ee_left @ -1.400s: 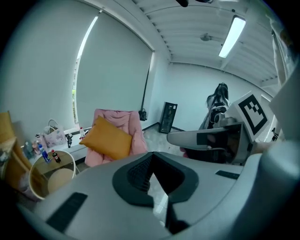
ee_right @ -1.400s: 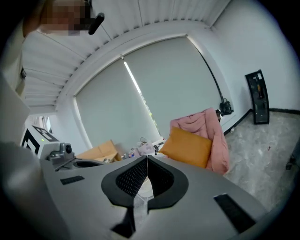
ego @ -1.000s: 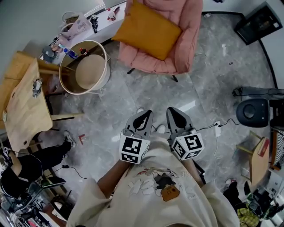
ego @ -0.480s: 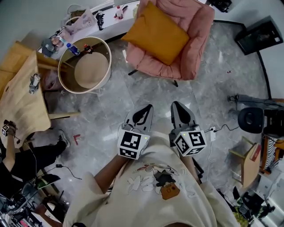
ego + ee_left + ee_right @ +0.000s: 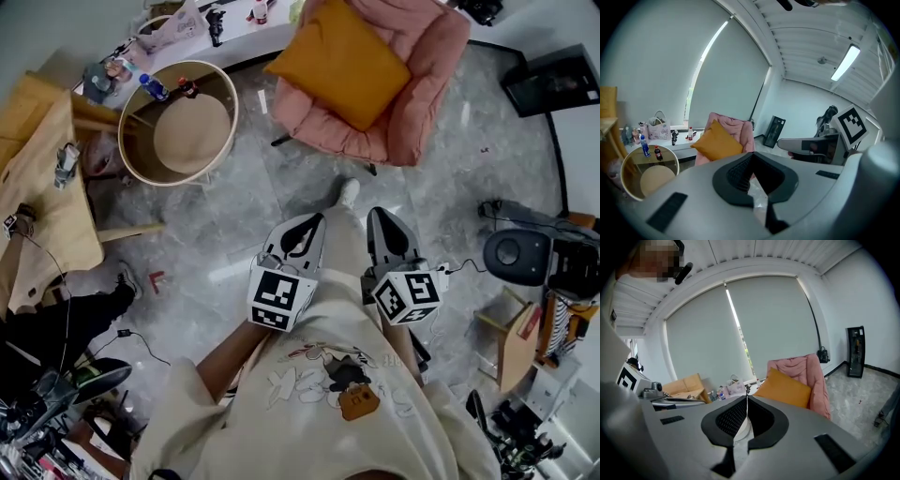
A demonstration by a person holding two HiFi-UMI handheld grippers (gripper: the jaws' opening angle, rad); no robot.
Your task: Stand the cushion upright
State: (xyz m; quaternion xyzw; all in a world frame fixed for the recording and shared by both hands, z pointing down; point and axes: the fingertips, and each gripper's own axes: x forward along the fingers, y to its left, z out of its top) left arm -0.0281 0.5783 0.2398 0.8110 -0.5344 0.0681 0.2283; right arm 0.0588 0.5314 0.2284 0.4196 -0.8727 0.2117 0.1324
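The person is holding both tongs out at waist height, side by side over the grey marble floor (image 5: 234, 225), each pointing toward the far end of the room. The left tongs (image 5: 304, 223) are sitting pressed together with nothing between them, and the right tongs (image 5: 382, 217) are likewise closed and empty; each gripper view is showing its dark pads meeting at the tip. The marker cubes are facing up toward the head camera, just above the person's cream shirt (image 5: 337, 394), and one shoe (image 5: 349, 192) is stepping out between the two tongs.

The orange cushion (image 5: 342, 61) is lying slanted on the seat of the pink armchair (image 5: 427, 103), leaning against the backrest with one corner pointing up, well apart from both tongs. To the left of the armchair, a round desk (image 5: 127, 141) is carrying a blue bottle (image 5: 155, 87) and a small dark bottle (image 5: 187, 89). A wooden desk (image 5: 37, 206) is standing further left.
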